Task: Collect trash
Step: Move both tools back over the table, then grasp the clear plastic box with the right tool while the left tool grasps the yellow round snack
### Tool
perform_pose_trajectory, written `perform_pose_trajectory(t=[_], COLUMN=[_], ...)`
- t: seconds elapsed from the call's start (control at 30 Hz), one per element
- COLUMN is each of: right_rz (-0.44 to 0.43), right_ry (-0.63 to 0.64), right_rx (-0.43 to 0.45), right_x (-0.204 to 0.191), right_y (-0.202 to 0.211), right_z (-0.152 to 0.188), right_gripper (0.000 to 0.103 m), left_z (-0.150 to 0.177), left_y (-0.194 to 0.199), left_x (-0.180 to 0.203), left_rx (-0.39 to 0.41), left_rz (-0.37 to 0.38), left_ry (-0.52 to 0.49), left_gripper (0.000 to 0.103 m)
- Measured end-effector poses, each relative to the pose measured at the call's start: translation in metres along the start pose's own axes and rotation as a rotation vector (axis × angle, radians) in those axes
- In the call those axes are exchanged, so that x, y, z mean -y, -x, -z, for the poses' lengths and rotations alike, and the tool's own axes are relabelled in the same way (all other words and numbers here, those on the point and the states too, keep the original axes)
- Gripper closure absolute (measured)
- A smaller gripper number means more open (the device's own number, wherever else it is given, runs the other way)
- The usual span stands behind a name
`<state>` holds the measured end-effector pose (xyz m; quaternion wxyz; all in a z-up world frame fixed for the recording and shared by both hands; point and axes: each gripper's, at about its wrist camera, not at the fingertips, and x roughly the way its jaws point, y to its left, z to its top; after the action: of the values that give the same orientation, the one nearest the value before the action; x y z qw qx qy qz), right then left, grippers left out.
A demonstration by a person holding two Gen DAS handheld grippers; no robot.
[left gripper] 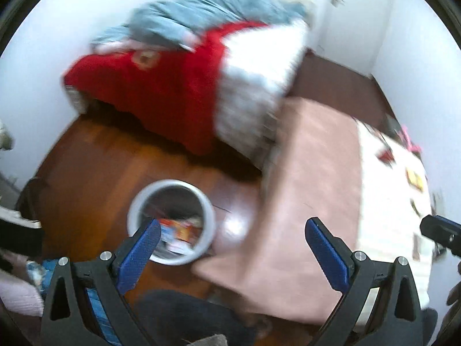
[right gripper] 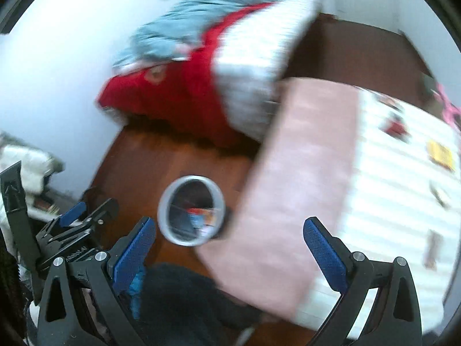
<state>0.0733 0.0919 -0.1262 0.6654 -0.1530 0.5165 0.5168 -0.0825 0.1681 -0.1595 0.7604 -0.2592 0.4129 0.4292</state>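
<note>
A round white trash bin [left gripper: 207,210] stands on the brown wooden floor, with colourful wrappers [left gripper: 180,232] inside it. It also shows in the right wrist view [right gripper: 164,201]. My left gripper [left gripper: 233,227] is open and empty, held above the floor just right of the bin. My right gripper [right gripper: 229,226] is open and empty, above the bin's right edge. Small pieces of trash, a yellow one [right gripper: 439,152] and a red one [right gripper: 396,125], lie on the white bedsheet at the right. Both views are blurred.
A bed with a pink blanket [left gripper: 314,187] and white sheet [left gripper: 389,190] fills the right. A pile of red [left gripper: 161,92], white and blue-grey bedding [left gripper: 201,14] lies against the far white wall. The left gripper shows in the right wrist view [right gripper: 75,230].
</note>
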Motion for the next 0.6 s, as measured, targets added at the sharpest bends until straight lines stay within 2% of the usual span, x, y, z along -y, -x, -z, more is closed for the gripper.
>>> perform_pose_trajectory(t=[0.2,0.33,0.47,0.6], right_rz=[0.252,0.398,0.447,0.436], right_ry=[-0.221,-0.359,-0.447,-0.461], right_rx=[-0.051,-0.102,-0.157,-0.205], right_x=[0.173,0.283,0.367,0.410], right_y=[0.020,0.022,0.009,-0.011], right_z=[0.036,0.054,0.066,0.074], right_gripper=[0.000,0.000,0.000,0.000], left_z=[0.028,0.043,0.053,0.055], left_y=[-0.068,-0.101,-0.129,-0.143], left_x=[0.137,0.210,0.263,0.292], left_rx=[-0.134,-0.201,-0.241,-0.259], left_rz=[0.066,0.068,0.047,0.044], left_ry=[-0.165,-0.266,-0.339,-0.381], left_gripper=[0.001,0.001,0.001,0.001])
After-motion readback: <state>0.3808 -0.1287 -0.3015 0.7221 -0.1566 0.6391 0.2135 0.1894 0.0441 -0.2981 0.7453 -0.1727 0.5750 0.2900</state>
